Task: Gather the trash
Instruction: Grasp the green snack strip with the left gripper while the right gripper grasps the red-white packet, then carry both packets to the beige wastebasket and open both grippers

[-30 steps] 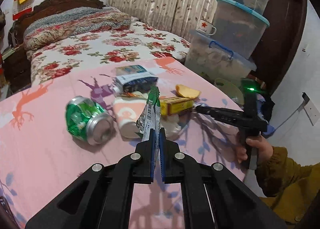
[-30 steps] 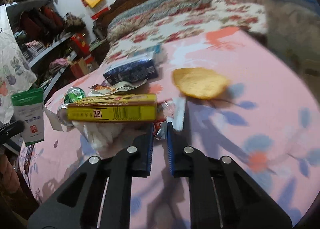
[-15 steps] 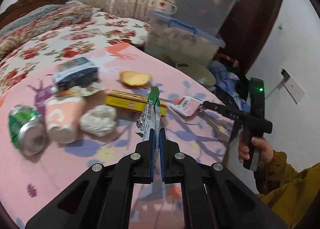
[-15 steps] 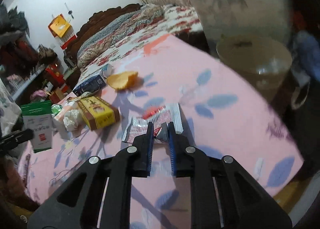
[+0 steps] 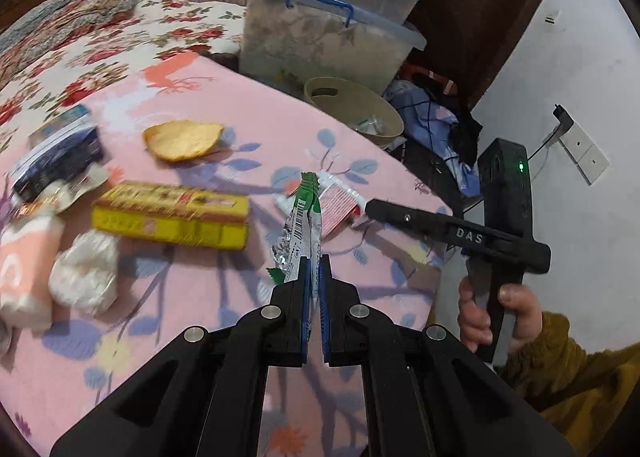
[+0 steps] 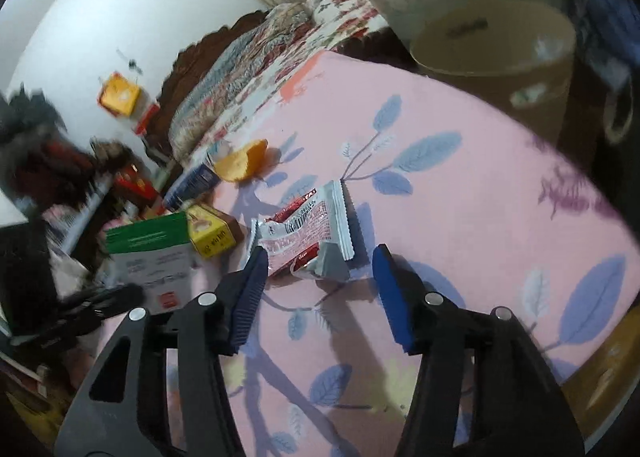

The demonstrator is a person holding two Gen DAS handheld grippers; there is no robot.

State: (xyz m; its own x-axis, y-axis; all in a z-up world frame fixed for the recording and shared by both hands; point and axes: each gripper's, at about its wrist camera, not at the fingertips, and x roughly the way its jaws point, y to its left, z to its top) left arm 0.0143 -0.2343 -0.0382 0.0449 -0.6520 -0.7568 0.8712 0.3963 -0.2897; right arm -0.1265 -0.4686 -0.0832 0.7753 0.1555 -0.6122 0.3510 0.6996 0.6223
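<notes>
Beyond the far edge of the pink leaf-printed counter (image 5: 200, 297) stands a stack of clear storage bins (image 5: 320, 41), with a bed (image 5: 80, 53) under a floral cover to their left. Beside the counter's corner, lower than its surface, sits a tan waste bin (image 5: 354, 105) holding a few scraps. On the counter itself, a yellow carton (image 5: 172, 215) lies on its side near the middle; left of it are a peach paper cup (image 5: 22, 277) and a crumpled white tissue (image 5: 86, 277), both blurred, and behind them a dark blue packet (image 5: 56, 153). A yellow peel-like piece (image 5: 184, 139), possibly a chip, lies apart toward the far side. The left gripper (image 5: 314, 269) has its jaws pressed together on a green-and-white wrapper (image 5: 302, 217), which stands upright above the counter. A red-and-white sachet (image 6: 308, 233) lies flat on the counter near the corner closest to the waste bin. The right gripper (image 6: 320, 261) hovers low over it with its jaws spread wide, one finger on either side of the sachet's near end and holding nothing; whether the left blue pad (image 6: 250, 289) actually touches the sachet is hard to tell.
</notes>
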